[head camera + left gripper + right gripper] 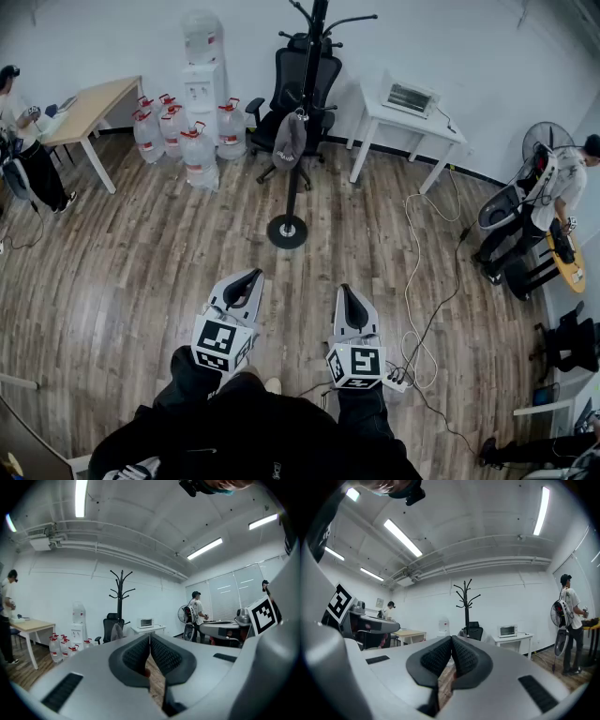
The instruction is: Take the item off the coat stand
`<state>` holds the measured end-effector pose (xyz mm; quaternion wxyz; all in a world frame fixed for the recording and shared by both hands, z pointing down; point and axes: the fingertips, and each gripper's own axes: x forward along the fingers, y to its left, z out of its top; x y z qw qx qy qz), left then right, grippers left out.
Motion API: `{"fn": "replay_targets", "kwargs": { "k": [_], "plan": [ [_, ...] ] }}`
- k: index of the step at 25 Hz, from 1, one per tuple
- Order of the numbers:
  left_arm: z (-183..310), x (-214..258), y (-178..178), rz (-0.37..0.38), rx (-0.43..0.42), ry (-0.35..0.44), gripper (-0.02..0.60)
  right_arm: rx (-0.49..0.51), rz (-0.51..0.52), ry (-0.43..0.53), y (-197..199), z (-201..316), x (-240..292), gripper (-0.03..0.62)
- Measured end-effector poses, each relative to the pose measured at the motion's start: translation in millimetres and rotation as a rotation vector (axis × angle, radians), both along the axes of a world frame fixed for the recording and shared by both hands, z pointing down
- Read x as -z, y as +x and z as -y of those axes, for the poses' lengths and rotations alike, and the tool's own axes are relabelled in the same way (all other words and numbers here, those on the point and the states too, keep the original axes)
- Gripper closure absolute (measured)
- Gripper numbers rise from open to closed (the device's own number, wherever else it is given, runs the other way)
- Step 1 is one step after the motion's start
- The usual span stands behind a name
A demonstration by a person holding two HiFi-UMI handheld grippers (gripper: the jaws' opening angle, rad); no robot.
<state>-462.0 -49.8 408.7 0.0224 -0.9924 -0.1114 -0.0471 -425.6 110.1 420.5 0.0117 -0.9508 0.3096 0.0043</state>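
Observation:
A black coat stand (302, 103) rises from a round base on the wood floor, well ahead of me. A grey cap (290, 141) hangs from it about halfway up. The same stand (120, 603) appears in the left gripper view, with the cap (116, 632) low on it, and as a distant coat stand (466, 606) in the right gripper view. My left gripper (254, 275) and right gripper (343, 290) are held side by side near my body, both shut with nothing between the jaws, far short of the stand.
A black office chair (298, 89) stands right behind the stand. Several water bottles (187, 136) and a dispenser (203, 70) are to its left, a white table (408, 120) with a small oven to its right. Cables (417, 281) run across the floor on the right. People stand at both sides.

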Motion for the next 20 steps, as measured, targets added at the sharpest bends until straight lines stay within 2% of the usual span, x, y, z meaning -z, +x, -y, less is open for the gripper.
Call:
{"fn": "replay_targets", "kwargs": {
  "k": [3, 12, 20],
  "plan": [
    [-10.8, -0.1, 9.8, -0.003, -0.02, 0.004, 0.557, -0.015, 0.009, 0.028, 8.4, -12.2, -0.4, 0.58],
    [-39.4, -8.2, 50.0, 0.005, -0.088, -0.001, 0.557, -0.089, 0.014, -0.003, 32.3, -41.6, -10.9, 0.58],
    [-58.4, -19.4, 116.8, 0.011, -0.151, -0.016, 0.557, -0.148, 0.025, -0.02, 84.7, -60.0, -23.4, 0.579]
  ]
}}
